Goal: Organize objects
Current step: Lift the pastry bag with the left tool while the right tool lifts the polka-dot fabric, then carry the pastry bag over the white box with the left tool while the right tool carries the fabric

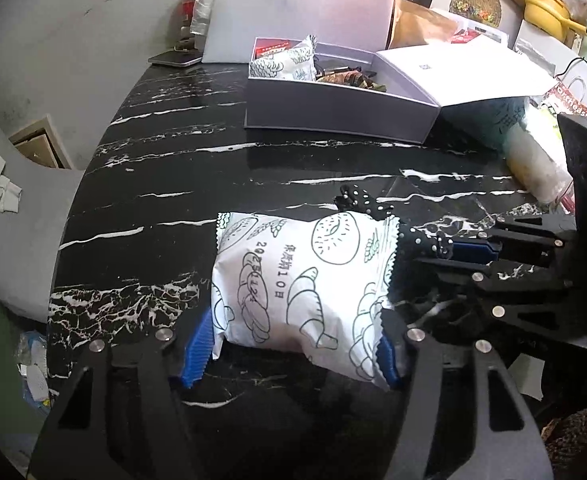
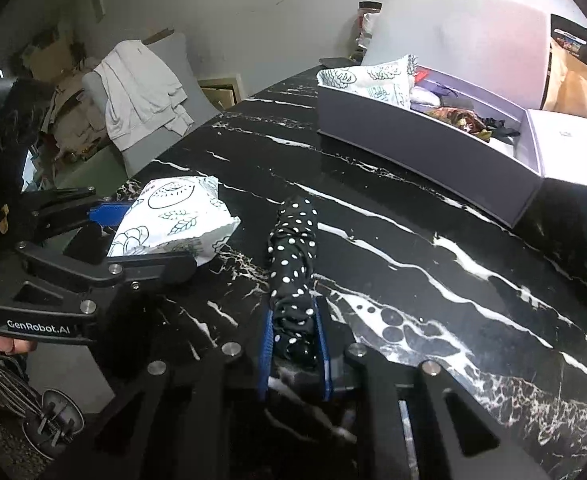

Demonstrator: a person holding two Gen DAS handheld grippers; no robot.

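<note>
Left fingers [image 1: 293, 354] clamp bread packet [image 1: 305, 280] — right fingers [image 2: 293, 354] pinch polka-dot cloth [image 2: 293, 256].

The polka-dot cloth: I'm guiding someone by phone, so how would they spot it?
On the black marble table, in front of the open white box, lies a long rolled bundle. The polka-dot cloth is black with white dots, unlike the white bread packet beside it, and the right gripper clamps its near end.
</note>
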